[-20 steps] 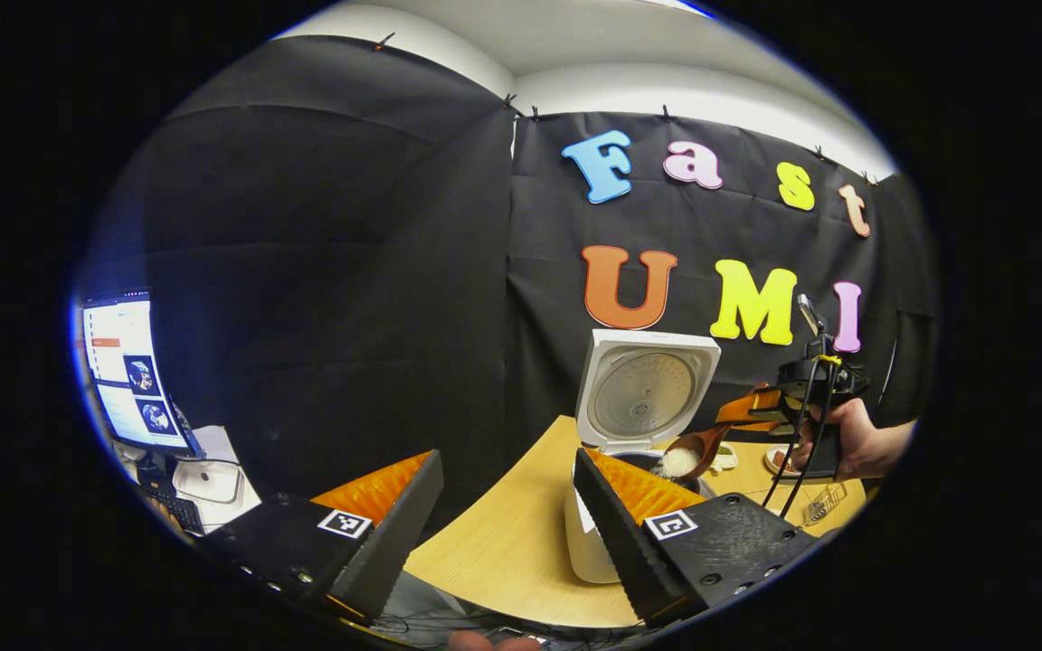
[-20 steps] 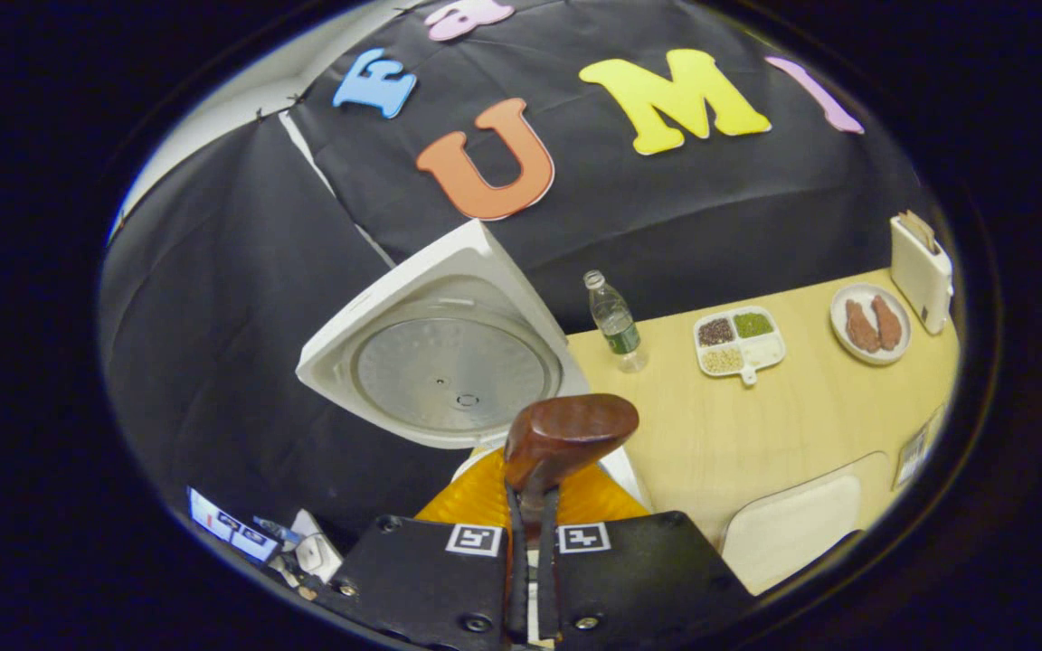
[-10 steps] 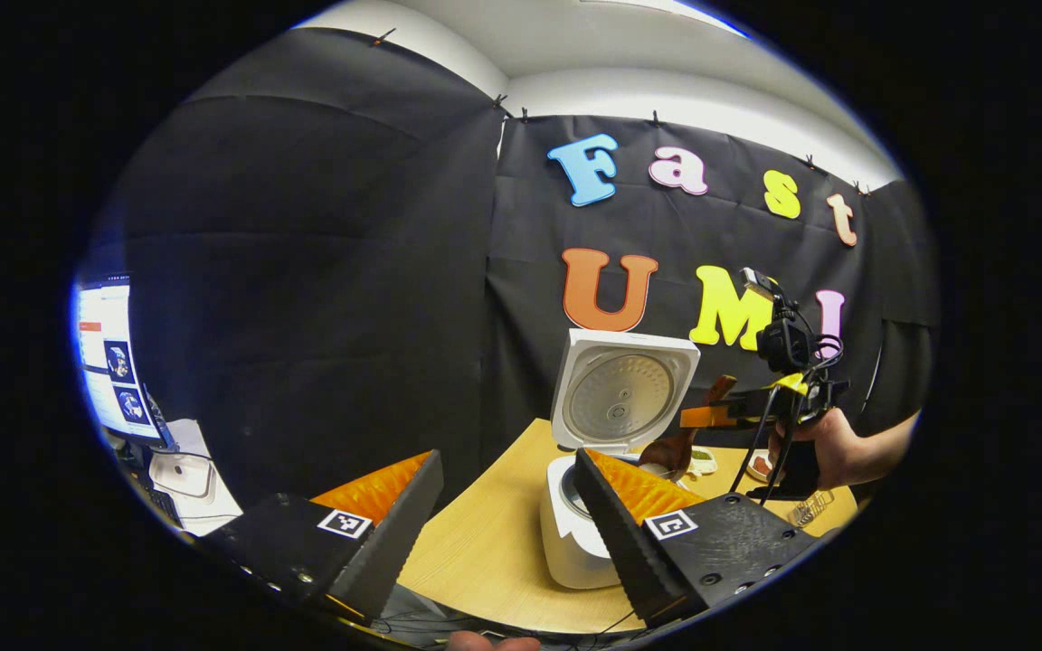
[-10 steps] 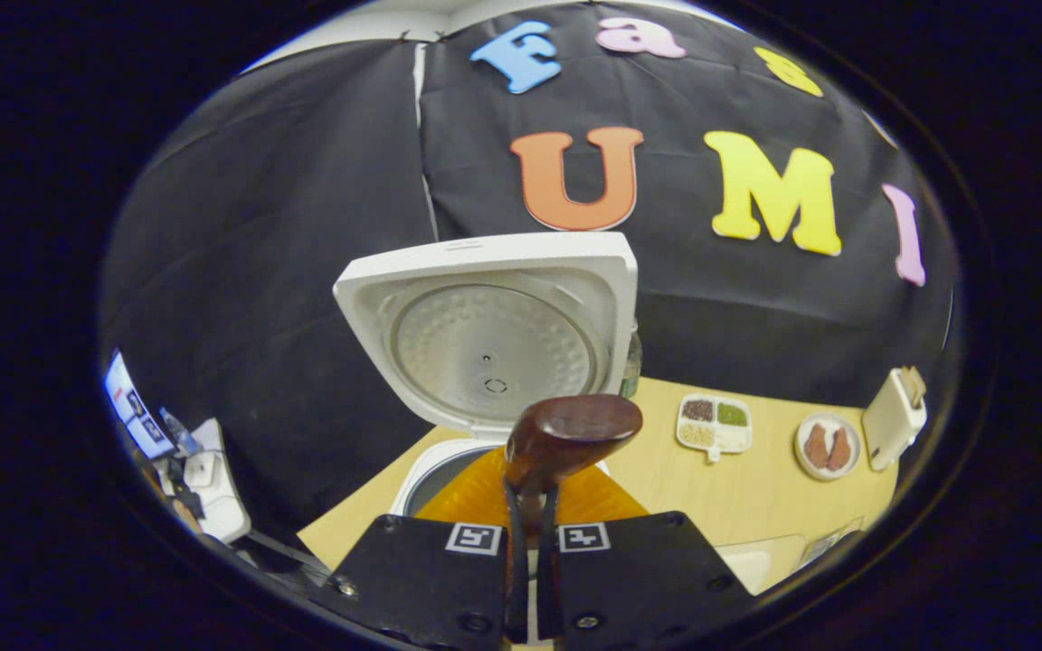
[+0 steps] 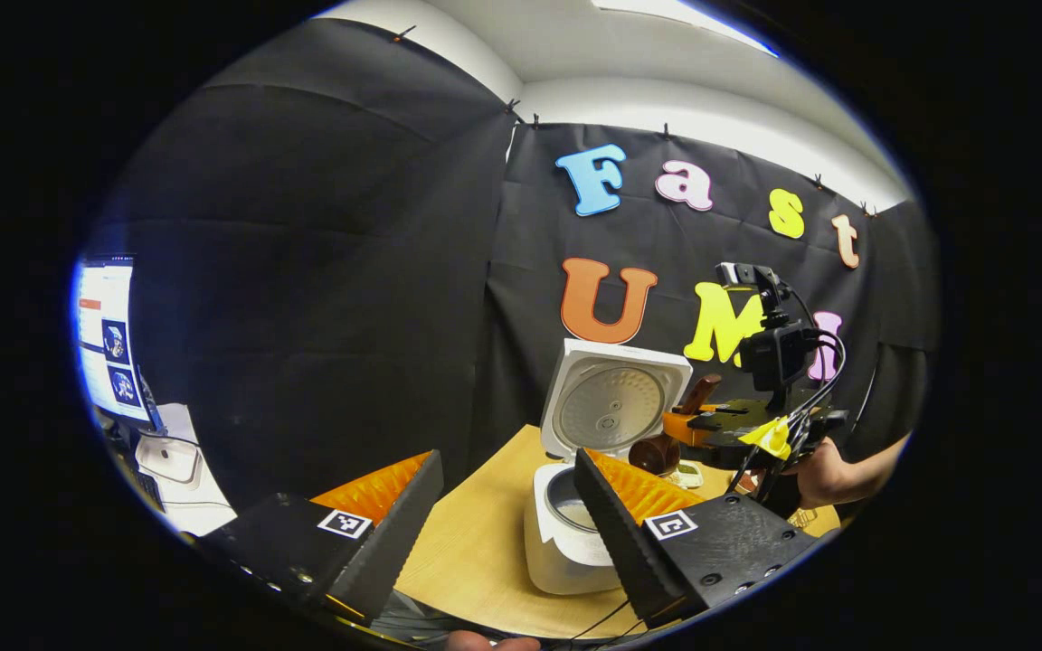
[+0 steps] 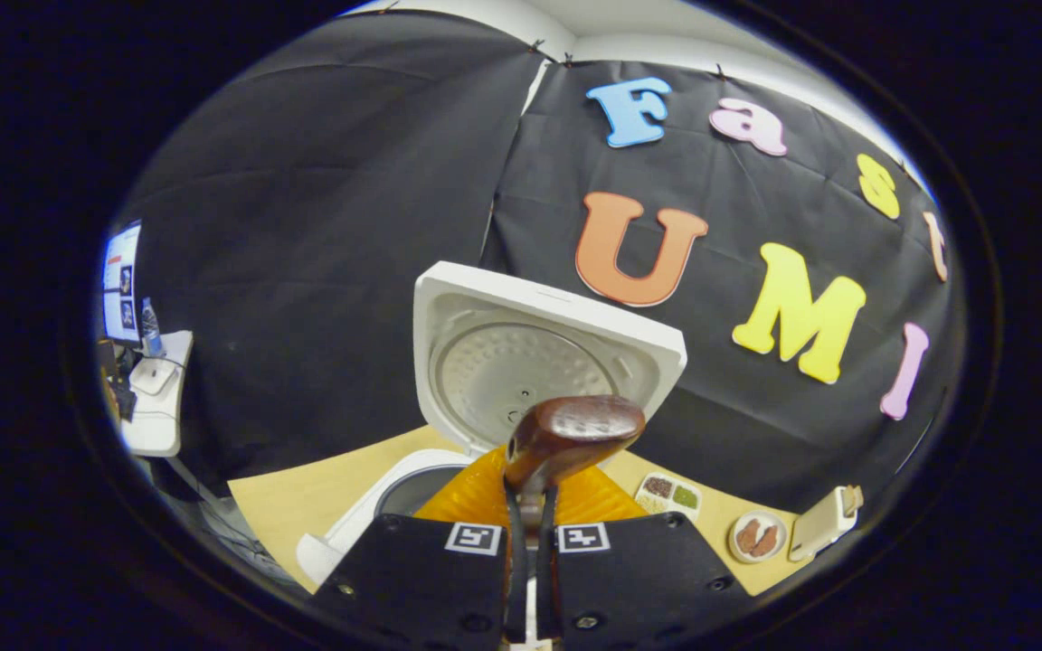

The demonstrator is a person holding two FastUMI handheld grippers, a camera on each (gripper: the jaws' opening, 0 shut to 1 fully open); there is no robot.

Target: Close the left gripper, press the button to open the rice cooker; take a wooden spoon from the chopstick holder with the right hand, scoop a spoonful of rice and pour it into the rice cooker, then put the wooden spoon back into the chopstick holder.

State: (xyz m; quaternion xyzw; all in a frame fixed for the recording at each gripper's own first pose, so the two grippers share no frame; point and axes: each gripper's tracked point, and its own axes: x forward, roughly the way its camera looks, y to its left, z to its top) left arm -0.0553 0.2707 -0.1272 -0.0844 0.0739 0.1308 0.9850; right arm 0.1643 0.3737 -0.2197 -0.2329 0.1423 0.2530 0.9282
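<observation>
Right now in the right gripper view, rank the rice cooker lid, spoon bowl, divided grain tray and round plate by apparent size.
1. Rice cooker lid
2. Spoon bowl, enlarged by nearness
3. Divided grain tray and round plate: look alike

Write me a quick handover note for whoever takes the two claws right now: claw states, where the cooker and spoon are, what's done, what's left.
Left claw: open, empty, low in front of the rice cooker.
Right claw: shut on the wooden spoon, held by the handle with the bowl turned over, above and beside the cooker.
Cooker: lid up, pot open with white rice visible inside.
Done: lid opened, spoon taken, the rice apparently tipped in.
Left: carry the spoon back to the chopstick holder and let go.
</observation>
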